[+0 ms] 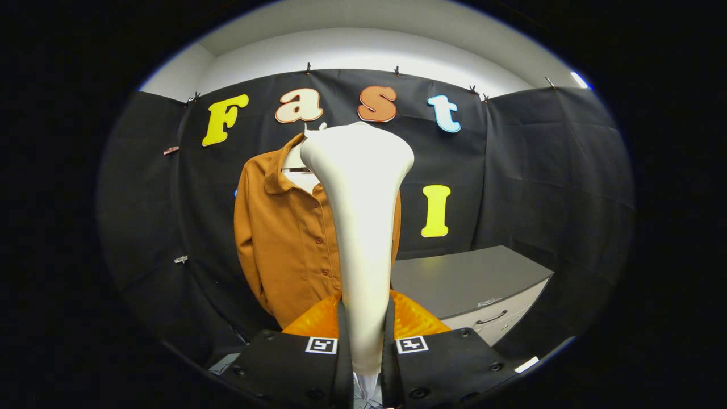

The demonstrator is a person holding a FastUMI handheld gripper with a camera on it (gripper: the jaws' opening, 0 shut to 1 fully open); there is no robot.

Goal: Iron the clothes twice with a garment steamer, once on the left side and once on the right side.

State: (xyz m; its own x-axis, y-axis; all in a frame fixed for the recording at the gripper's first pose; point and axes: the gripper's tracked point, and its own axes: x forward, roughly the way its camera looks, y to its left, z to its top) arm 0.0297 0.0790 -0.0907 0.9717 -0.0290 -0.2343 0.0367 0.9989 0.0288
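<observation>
**Steamer clamped upright in front of the hanging shirt**

The gripper [364, 332] holds the white garment steamer [361, 227] by its narrow handle, one finger pressed against each side, the jaws drawn in to the handle's width. The steamer rises upright from between the fingers and flares into a broad head above them. Beyond it, an orange-brown buttoned shirt [287, 233] hangs on a hanger against the black cloth wall; the steamer's body covers the shirt's right part, and whether the head touches the fabric cannot be told from this angle. To the right of the shirt, lower down, stands a grey cabinet [471, 281] with a drawer handle on its front.
</observation>
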